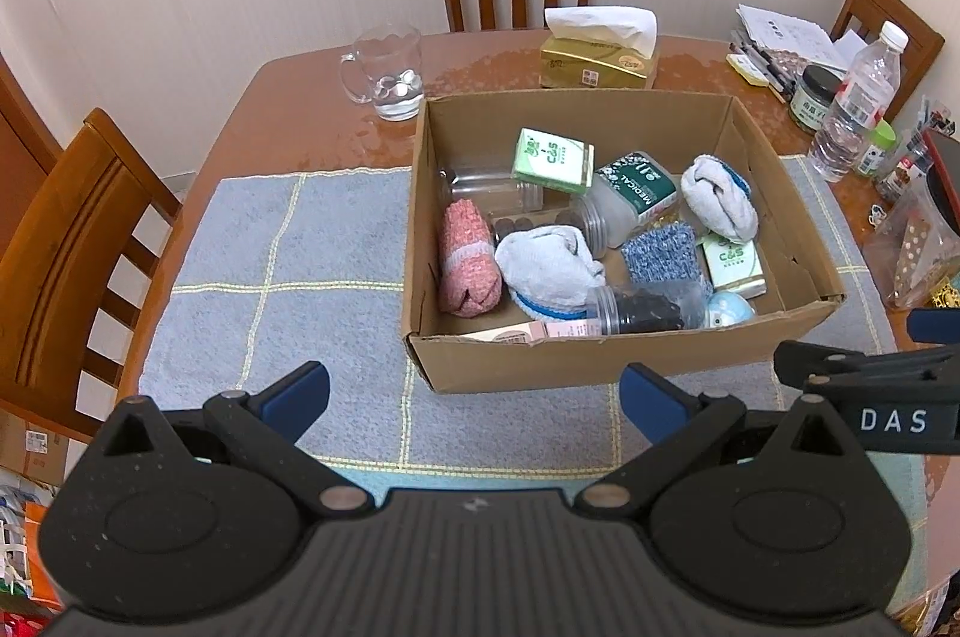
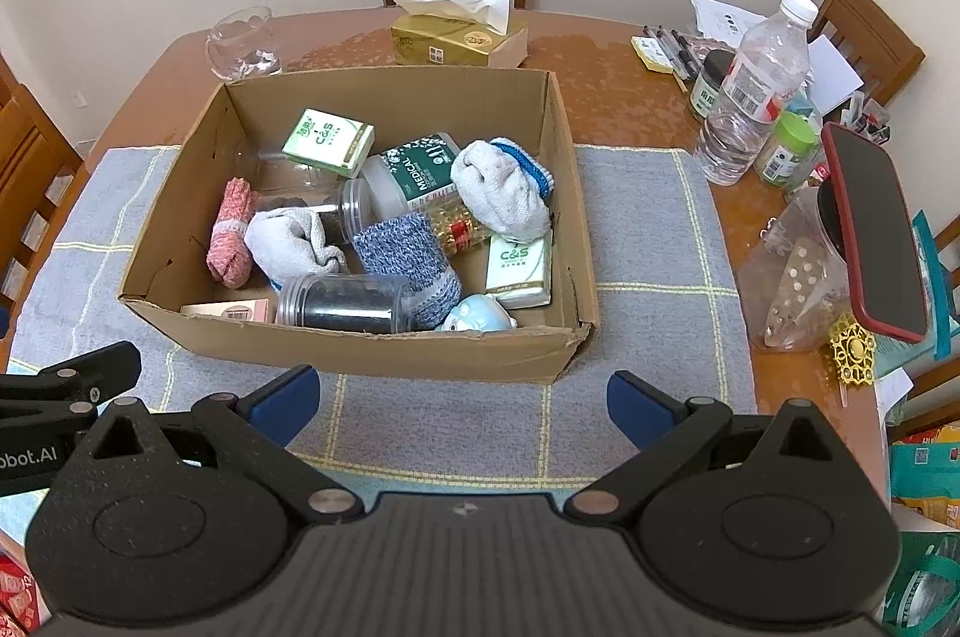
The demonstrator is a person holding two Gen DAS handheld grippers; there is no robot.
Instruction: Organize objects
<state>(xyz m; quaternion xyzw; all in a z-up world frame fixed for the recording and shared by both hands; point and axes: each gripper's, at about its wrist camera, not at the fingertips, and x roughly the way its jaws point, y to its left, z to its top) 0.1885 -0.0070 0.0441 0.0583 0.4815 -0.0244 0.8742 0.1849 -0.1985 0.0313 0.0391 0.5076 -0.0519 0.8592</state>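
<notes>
Here, both tongs, left and right, wide, empty, before cardboard box edge, bare mat leftward.

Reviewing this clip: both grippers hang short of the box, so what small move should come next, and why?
Probably lower the left gripper over the near wall of the cardboard box toward the pink rolled sock. Both grippers are open and empty, the right gripper too, and the sock lies uncovered at the box's left side.

A clear glass mug and a gold tissue box are set near the table's far edge; a clear plastic water bottle is stood by its right edge.
</notes>
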